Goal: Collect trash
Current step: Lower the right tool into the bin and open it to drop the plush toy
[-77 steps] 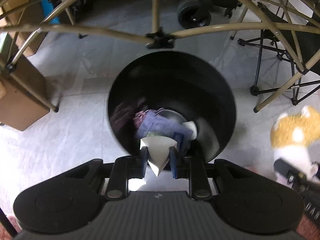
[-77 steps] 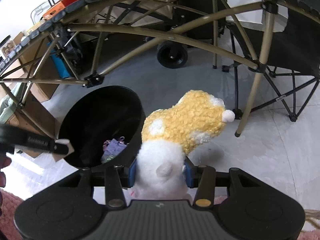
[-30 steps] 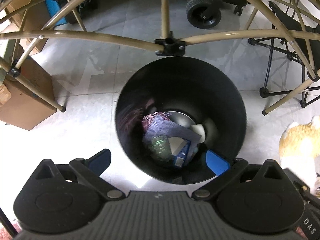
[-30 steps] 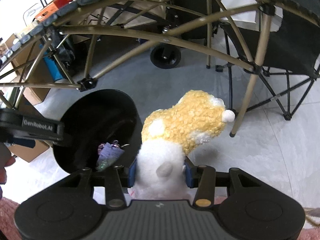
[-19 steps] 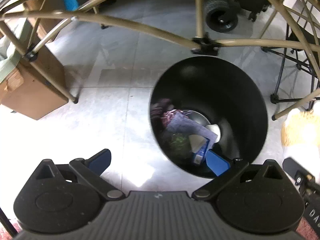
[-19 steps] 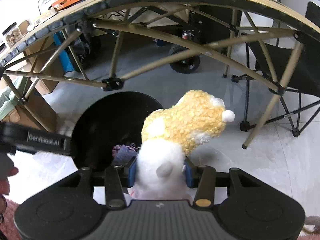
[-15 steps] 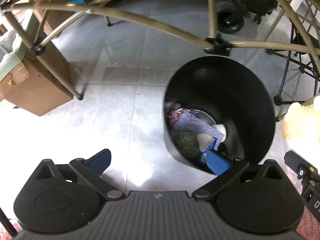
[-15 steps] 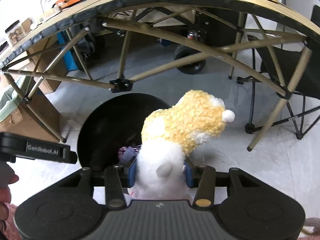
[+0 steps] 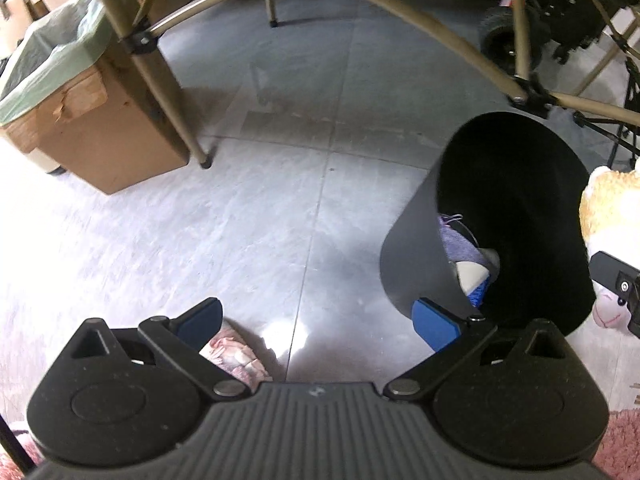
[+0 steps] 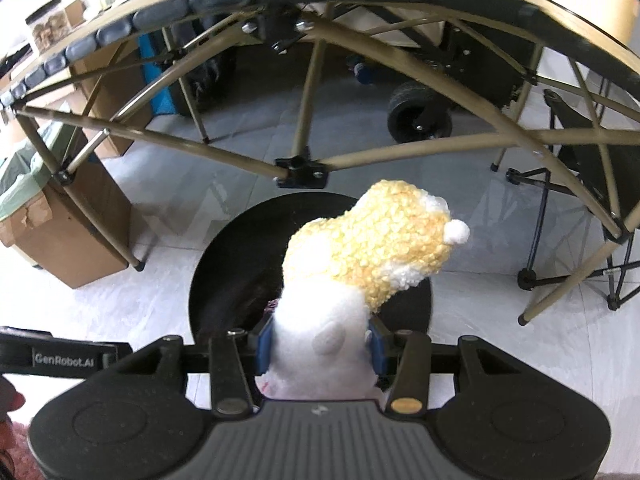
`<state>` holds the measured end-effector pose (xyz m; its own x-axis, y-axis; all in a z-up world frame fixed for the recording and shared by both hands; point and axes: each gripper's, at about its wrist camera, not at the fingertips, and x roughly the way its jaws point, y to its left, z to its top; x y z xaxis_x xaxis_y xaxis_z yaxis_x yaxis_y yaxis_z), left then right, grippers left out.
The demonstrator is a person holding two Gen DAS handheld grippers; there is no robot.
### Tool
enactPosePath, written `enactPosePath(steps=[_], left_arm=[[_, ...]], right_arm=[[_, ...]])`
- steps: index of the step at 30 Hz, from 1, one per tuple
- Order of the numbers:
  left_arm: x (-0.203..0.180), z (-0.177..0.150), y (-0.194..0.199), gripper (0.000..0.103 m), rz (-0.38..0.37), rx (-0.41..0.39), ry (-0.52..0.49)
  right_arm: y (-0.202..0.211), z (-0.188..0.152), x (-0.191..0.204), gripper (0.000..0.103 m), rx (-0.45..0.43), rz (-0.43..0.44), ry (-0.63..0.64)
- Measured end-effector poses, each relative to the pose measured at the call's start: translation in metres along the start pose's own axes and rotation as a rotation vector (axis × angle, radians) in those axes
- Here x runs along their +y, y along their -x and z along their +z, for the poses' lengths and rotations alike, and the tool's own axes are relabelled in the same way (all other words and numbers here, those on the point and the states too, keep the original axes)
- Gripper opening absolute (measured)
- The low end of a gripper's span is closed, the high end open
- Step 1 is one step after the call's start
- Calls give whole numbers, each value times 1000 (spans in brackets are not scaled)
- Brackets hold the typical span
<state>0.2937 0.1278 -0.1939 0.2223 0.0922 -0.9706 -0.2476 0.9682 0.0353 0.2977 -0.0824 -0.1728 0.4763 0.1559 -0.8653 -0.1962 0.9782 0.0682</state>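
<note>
A round black trash bin stands on the grey floor with purple, white and blue trash at its bottom. My left gripper hangs open and empty over bare floor, left of the bin. In the right wrist view the bin lies straight ahead below my right gripper, which is shut on the white body of a yellow-and-white plush toy. The toy covers much of the bin's mouth. The same toy shows at the right edge of the left wrist view.
Tan folding table legs arch over the bin. A cardboard box with a green liner stands to the left. A black folding chair is at the right, a wheeled cart behind. Pink rug lies near my grippers.
Both grippers shifted left: the bin slid from centre to the right in the left wrist view, and from lower left to centre under the toy in the right wrist view. Earlier the left gripper released the white paper.
</note>
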Motion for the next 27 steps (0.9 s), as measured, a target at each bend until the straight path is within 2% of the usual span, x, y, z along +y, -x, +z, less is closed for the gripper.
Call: enactPosePath(steps=[13, 27], left_arm=[[9, 0, -2, 103, -10, 16, 19], [12, 1, -4, 103, -10, 30, 32]], right_arm=[[-29, 17, 38, 45, 82, 21, 77], [-57, 23, 43, 45, 149, -21, 79]])
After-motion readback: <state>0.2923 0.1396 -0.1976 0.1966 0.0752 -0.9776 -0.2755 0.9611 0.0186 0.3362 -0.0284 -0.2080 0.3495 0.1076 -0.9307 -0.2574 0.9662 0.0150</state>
